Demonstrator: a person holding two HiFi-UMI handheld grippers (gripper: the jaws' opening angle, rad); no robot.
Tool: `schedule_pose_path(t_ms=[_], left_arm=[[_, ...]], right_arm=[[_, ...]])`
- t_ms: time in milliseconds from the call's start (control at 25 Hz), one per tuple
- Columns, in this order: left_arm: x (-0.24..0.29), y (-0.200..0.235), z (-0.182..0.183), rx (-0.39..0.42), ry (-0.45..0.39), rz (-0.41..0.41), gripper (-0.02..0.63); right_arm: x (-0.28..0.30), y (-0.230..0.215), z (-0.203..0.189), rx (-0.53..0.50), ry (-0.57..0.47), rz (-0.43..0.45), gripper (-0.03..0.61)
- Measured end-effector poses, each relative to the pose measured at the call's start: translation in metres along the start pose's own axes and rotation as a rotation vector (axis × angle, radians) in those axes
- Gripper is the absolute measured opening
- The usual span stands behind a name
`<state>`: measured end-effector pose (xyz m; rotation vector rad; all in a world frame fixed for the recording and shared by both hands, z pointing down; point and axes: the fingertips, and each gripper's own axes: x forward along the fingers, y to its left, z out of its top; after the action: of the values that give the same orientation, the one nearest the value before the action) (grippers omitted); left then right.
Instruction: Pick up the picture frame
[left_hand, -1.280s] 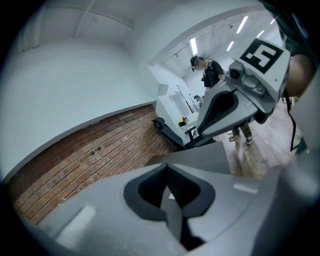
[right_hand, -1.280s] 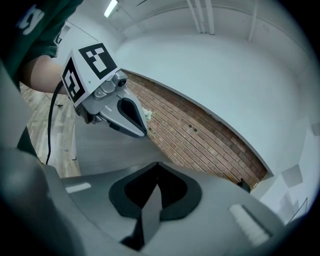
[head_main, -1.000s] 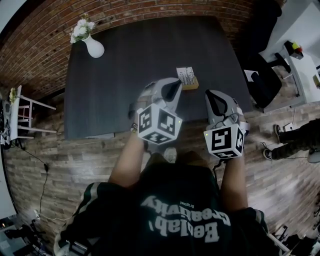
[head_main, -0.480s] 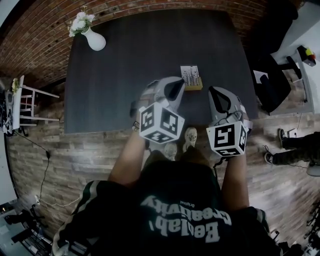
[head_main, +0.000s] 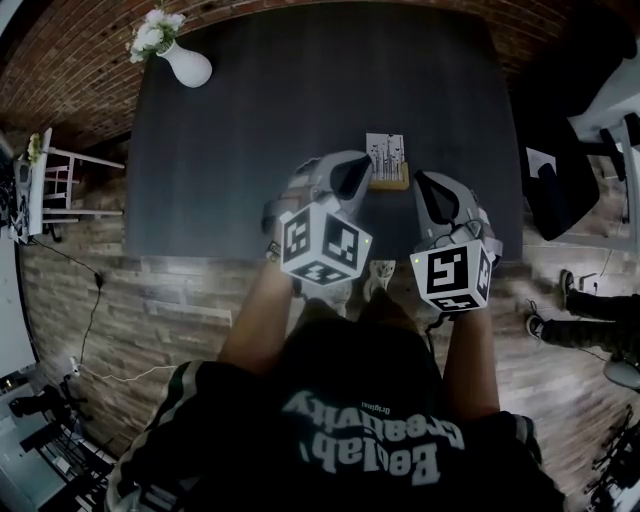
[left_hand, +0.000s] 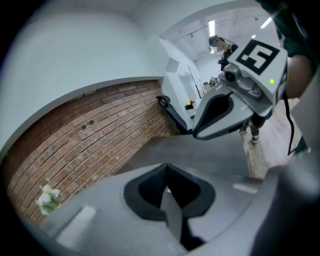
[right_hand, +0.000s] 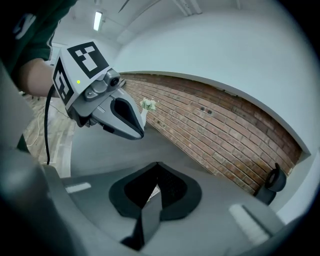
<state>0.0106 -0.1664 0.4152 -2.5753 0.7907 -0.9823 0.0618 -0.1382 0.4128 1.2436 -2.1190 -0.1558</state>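
Note:
The picture frame (head_main: 386, 160), small with a wooden edge and a pale printed picture, stands on the dark table (head_main: 250, 150) near its front right. My left gripper (head_main: 347, 178) is shut and empty, just left of the frame above the table's front part. My right gripper (head_main: 432, 192) is shut and empty too, just right of and nearer than the frame. In the left gripper view the closed jaws (left_hand: 167, 187) fill the foreground with the right gripper (left_hand: 220, 117) beyond. The right gripper view shows its closed jaws (right_hand: 156, 187), a sliver of the frame (right_hand: 154, 191) behind them, and the left gripper (right_hand: 122, 117).
A white vase with flowers (head_main: 180, 62) stands at the table's far left corner. A brick wall (head_main: 60, 80) runs behind the table. A white rack (head_main: 60, 190) stands left of it, a dark chair (head_main: 565, 190) to the right, and a person's legs (head_main: 590, 315) at far right.
Both grippers have moved forward and down toward the picture frame, now flanking it closely. Both stayed shut. I have stepped closer to the table.

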Motion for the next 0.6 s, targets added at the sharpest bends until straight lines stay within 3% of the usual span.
schedule_pose_path(t_ms=[600], left_arm=[[0.067, -0.001, -0.02, -0.065, 0.119, -0.006, 0.002]], right_arm=[[0.047, -0.025, -0.047, 0.034, 0.013, 0.112, 0.006]])
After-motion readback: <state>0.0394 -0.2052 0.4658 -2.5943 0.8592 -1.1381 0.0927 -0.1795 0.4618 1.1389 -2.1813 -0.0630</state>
